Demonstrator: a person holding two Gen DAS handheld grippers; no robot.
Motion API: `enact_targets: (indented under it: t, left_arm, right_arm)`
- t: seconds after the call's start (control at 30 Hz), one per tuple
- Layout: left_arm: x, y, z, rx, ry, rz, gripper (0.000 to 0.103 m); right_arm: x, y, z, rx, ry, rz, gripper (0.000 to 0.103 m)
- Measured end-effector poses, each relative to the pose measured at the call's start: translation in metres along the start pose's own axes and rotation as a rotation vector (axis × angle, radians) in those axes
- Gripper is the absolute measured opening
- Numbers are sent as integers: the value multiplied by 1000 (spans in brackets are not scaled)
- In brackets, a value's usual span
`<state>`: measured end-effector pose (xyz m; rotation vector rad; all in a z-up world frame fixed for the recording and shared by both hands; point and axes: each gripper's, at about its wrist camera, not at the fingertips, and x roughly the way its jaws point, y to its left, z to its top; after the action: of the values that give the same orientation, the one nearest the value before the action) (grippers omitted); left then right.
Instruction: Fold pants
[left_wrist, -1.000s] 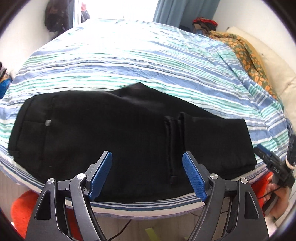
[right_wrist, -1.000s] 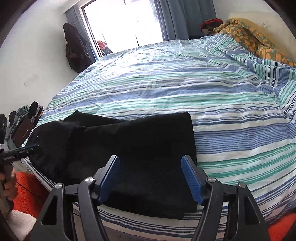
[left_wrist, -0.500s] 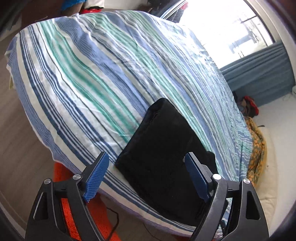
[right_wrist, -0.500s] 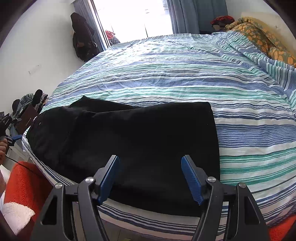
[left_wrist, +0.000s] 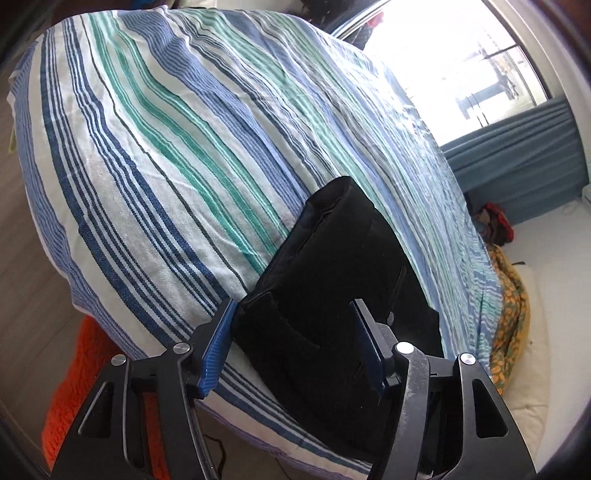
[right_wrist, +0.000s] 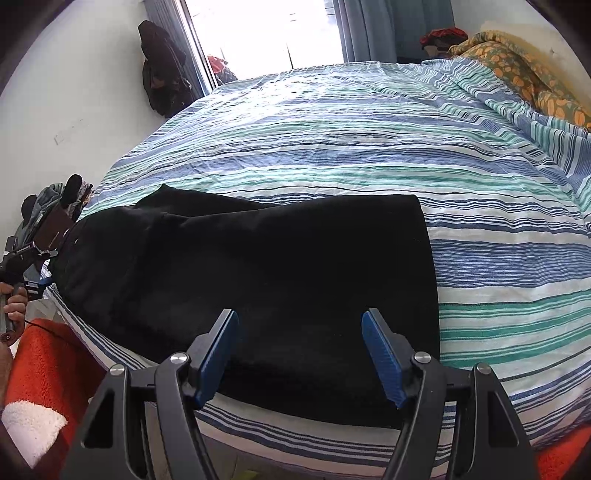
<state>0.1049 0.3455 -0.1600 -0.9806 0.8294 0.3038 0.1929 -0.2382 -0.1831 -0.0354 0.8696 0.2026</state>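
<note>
Black pants (right_wrist: 258, 266) lie folded lengthwise along the near edge of a striped bed (right_wrist: 369, 140). My right gripper (right_wrist: 300, 352) is open above the leg end of the pants, its blue pads apart and empty. My left gripper (left_wrist: 293, 345) is open at the waistband end of the pants (left_wrist: 332, 280), one pad on each side of the near corner; whether the pads touch the cloth I cannot tell. The left gripper also shows at the far left of the right wrist view (right_wrist: 26, 258), held in a hand.
An orange rug (right_wrist: 48, 362) lies on the floor beside the bed. An orange patterned blanket (right_wrist: 517, 66) and pillows are at the head of the bed. A bright window with blue curtains (left_wrist: 517, 147) is beyond. Clothes hang on the left wall (right_wrist: 162, 74).
My left gripper swung from facing the pants side-on to the waistband end and closed in on its corner. My right gripper moved closer over the leg end.
</note>
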Motion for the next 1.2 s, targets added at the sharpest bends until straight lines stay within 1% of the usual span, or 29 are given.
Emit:
enact_targets:
  t: [0.07, 0.1, 0.13, 0.2, 0.23, 0.27, 0.3, 0.37, 0.43, 0.53, 0.6, 0.7, 0.77, 0.83, 0.9, 0.97, 1.03, 1.07, 1.13, 1.2]
  left_arm:
    - [6, 8, -2, -30, -5, -27, 62]
    - [9, 13, -4, -45, 3, -32, 65]
    - [16, 13, -5, -51, 18, -37, 66]
    - [23, 9, -9, -36, 16, -13, 64]
    - [23, 5, -10, -24, 7, 4, 59]
    - [22, 3, -11, -11, 0, 15, 42]
    - [19, 1, -11, -4, -5, 16, 29]
    - [11, -2, -14, 7, -14, -15, 23]
    - [0, -11, -15, 52, -30, -9, 22]
    - [-20, -39, -18, 129, -65, -7, 20]
    - [-38, -71, -24, 218, -93, -25, 20]
    - [-65, -135, -42, 388, -126, -71, 20]
    - [-79, -179, -63, 496, -123, -125, 20]
    - [-84, -226, -92, 610, -107, -169, 20]
    - [-80, -270, -123, 706, -79, -209, 20]
    - [-66, -308, -156, 768, -29, -252, 20]
    - [-42, -341, -192, 817, 32, -286, 20]
    - [-28, -355, -211, 847, 59, -289, 20]
    - [10, -381, -254, 899, 125, -277, 20]
    - [50, -396, -300, 973, 186, -244, 21]
  right_arm:
    - [0, 1, 0, -2, 1, 3, 69]
    - [1, 1, 0, -2, 3, 5, 69]
    - [2, 1, 0, -3, 5, 7, 69]
    - [4, 2, 0, -7, 9, 10, 69]
    - [3, 3, 1, -9, 8, 11, 69]
    - [3, 3, 1, -11, 4, 11, 69]
    - [1, 4, 1, -14, -1, 10, 69]
    - [-2, 3, 1, -17, -11, 7, 69]
    - [-4, 1, 2, -12, -21, 2, 69]
    - [-7, -5, 5, 8, -40, -3, 69]
    - [-11, -10, 8, 25, -60, -3, 69]
    - [-18, -18, 13, 58, -102, -4, 69]
    - [-23, -26, 16, 88, -132, -4, 69]
    - [-30, -35, 19, 126, -162, -1, 69]
    - [-38, -46, 22, 167, -193, -2, 69]
    - [-48, -59, 23, 212, -227, -9, 69]
    - [-59, -74, 23, 257, -262, -20, 69]
    - [-63, -82, 23, 282, -276, -23, 69]
    - [-71, -98, 21, 333, -299, -23, 69]
    - [-77, -114, 17, 379, -312, -28, 69]
